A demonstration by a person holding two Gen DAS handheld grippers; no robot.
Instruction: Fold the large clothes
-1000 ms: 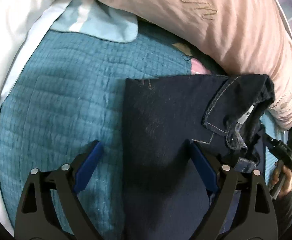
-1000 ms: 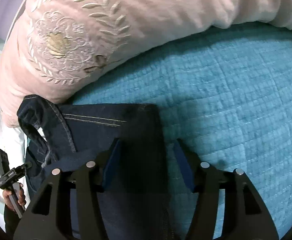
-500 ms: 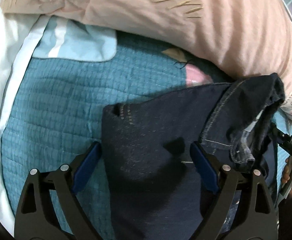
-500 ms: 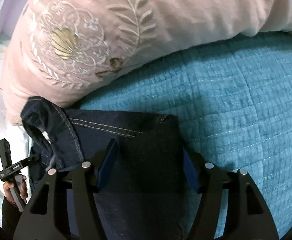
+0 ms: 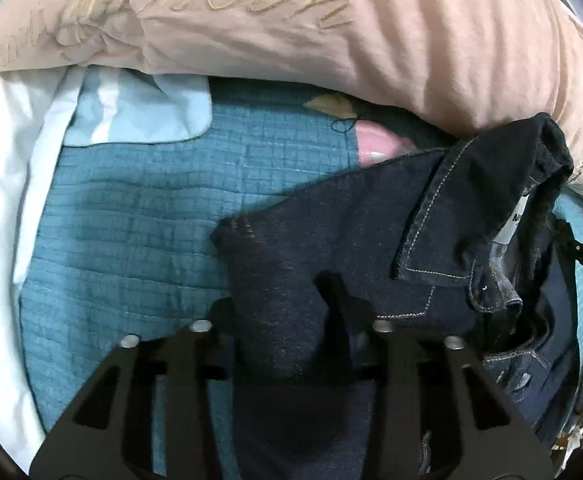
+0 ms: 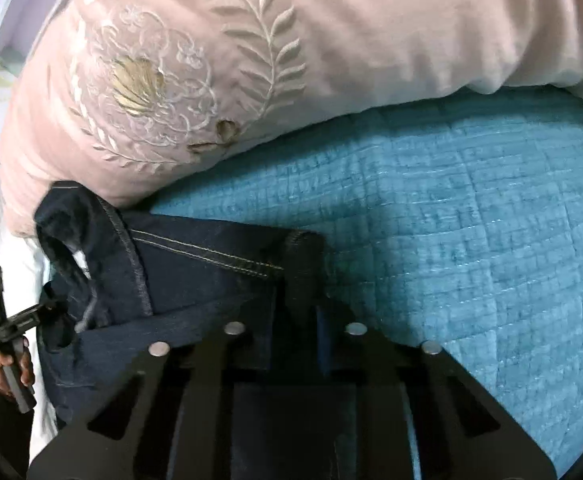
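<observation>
Having just closed down from wide, now clamped on denim at the left: left gripper (image 5: 279, 304) at six o'clock in its own view, jaws narrow, a thick fold of the jeans (image 5: 351, 220) pinched between them. At nine o'clock, white sheet (image 5: 7, 160); across the middle, blue quilt (image 5: 131, 220); from ten through two, pink pillow (image 5: 331, 40). Jeans spread from centre toward three o'clock, lying on the quilt, waistband bunched and turned over against the pillow at two, white label (image 5: 515, 220) showing inside

Over to the right: right gripper (image 6: 303, 304) at six o'clock in its view, likewise just drawn in, nearly closed, biting the folded corner of the jeans (image 6: 195, 280) beside the stitched seam. Pillow (image 6: 251, 60) across the top, quilt (image 6: 471, 220) from one to five o'clock

Handling, as a judgement only: heavy for cloth, soft yet thick, neither slippery nor fragile, likely to sag between the two grips and to keep a crease once pressed. Best taken at doubled, stitched edges such as waistband, side seam or hem, with every layer inside the bite; lift both ends together, clear of the pillow
</observation>
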